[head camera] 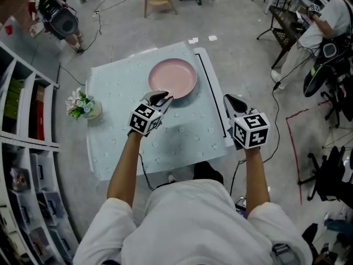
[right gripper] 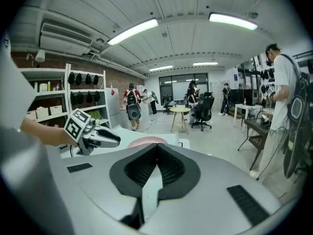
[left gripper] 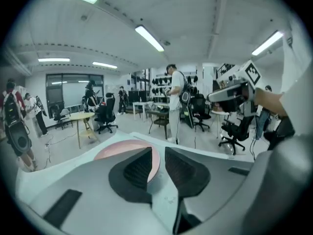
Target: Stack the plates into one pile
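Small table [head camera: 218, 102] under a pale cloth [head camera: 121, 93], on a grey floor [head camera: 237, 26].
A pink plate [head camera: 172, 77] lies on the cloth near the far edge, right of the middle. A small bunch of flowers [head camera: 81, 104] sits at the left edge, well apart from the plate. A thin black strip [head camera: 213, 98] runs along the right side.

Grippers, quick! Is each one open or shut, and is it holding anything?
Left gripper: jaws open, holding nothing, not gripping the pink plate.
Right gripper: jaws shut, holding nothing.
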Tool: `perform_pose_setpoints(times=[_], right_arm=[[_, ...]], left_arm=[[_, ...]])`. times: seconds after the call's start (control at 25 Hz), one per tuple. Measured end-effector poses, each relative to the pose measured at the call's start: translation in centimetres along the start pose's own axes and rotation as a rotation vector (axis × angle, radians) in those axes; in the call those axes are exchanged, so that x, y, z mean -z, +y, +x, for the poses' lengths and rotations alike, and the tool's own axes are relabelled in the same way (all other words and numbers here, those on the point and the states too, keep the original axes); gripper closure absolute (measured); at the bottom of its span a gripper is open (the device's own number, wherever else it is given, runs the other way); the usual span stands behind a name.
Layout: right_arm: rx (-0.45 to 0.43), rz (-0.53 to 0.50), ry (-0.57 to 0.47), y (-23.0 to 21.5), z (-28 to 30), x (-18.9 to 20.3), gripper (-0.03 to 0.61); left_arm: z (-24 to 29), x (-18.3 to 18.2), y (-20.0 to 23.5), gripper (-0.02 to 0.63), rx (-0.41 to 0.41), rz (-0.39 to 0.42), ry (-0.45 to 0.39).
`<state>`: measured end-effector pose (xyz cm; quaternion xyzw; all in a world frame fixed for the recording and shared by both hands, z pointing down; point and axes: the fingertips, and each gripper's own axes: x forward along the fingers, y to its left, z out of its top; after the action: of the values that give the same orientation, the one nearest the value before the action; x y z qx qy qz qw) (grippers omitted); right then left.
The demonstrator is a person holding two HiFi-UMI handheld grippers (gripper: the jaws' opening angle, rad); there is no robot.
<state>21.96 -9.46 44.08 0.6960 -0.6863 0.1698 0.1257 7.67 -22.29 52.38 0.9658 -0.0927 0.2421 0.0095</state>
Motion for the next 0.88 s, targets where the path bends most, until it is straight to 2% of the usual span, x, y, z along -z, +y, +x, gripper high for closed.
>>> perform_pose_setpoints(times=[0.12, 0.2, 0.28, 0.52, 0.72, 0.88], right_arm=[[0.019, -0.090, -0.065, 2.8, -1.7, -2.6, 0.565], [0.026, -0.165, -0.094, 5.0, -2.8, -4.1, 0.565], [0.036, -0.218, -0.116, 7.1, -3.8, -5.4, 0.565], [0.030, -0.231, -0.186, 12.4, -6.4, -8.0, 0.565], [0.034, -0.262, -0.191, 15.9, -8.0, -8.6, 0.565], [0.021, -0.272, -0.198, 18.0, -8.9, -8.4, 0.565]], left_arm=[[-5.5, -3.0, 0.2, 0.594, -0.051, -0.048, -0.159], [-9.4, -4.8, 0.3, 0.594, -0.084, -0.086, -0.258], [-13.1, -5.9, 0.5, 0.595, -0.136, -0.079, -0.311], [-21.9, -7.2, -0.3, 0.595, -0.269, 0.076, -0.329], [-26.9, -7.3, -1.4, 0.595, -0.331, 0.120, -0.347], [-28.8, -7.1, -2.9, 0.595, -0.334, 0.151, -0.351]])
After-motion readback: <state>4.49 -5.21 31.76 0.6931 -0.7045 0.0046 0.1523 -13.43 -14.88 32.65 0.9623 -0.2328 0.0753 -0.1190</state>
